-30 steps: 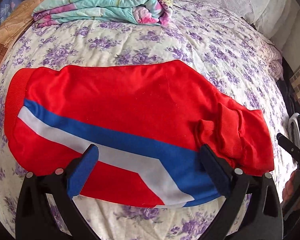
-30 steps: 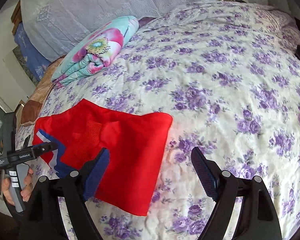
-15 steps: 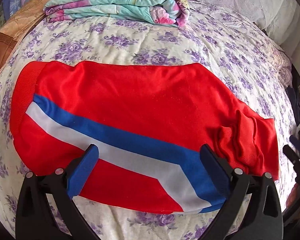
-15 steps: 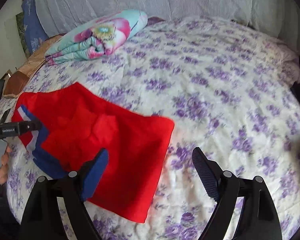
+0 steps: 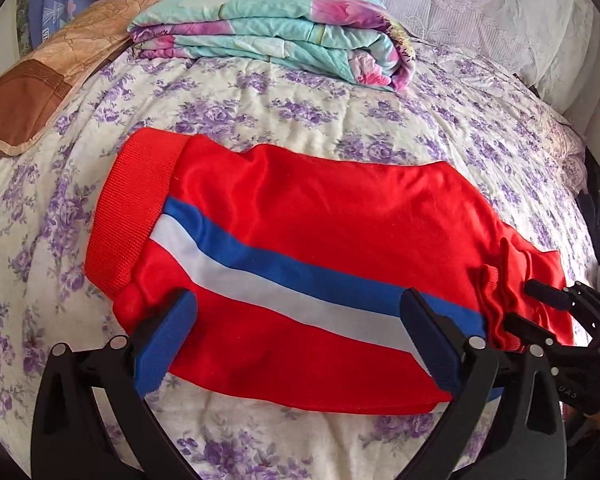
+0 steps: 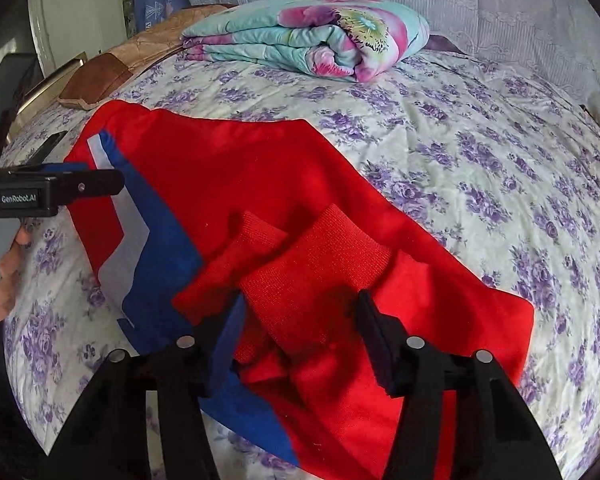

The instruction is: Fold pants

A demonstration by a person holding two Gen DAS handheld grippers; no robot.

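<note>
Red pants with a blue and white side stripe lie folded flat across the floral bed; the ribbed waistband is at the left, the ribbed ankle cuffs at the right end. My left gripper is open and empty, its fingers over the pants' near edge. My right gripper is partly open, its fingers either side of the bunched cuffs; no grip shows. It also shows at the right edge of the left wrist view. The left gripper shows in the right wrist view.
A folded floral quilt lies at the back of the bed. A brown pillow sits at the back left. White lace fabric hangs behind the bed. A dark flat object lies near the left edge.
Both grippers have moved closer to the pants. The right gripper came down over the ankle cuffs and its jaws have narrowed. The left gripper stays open.
</note>
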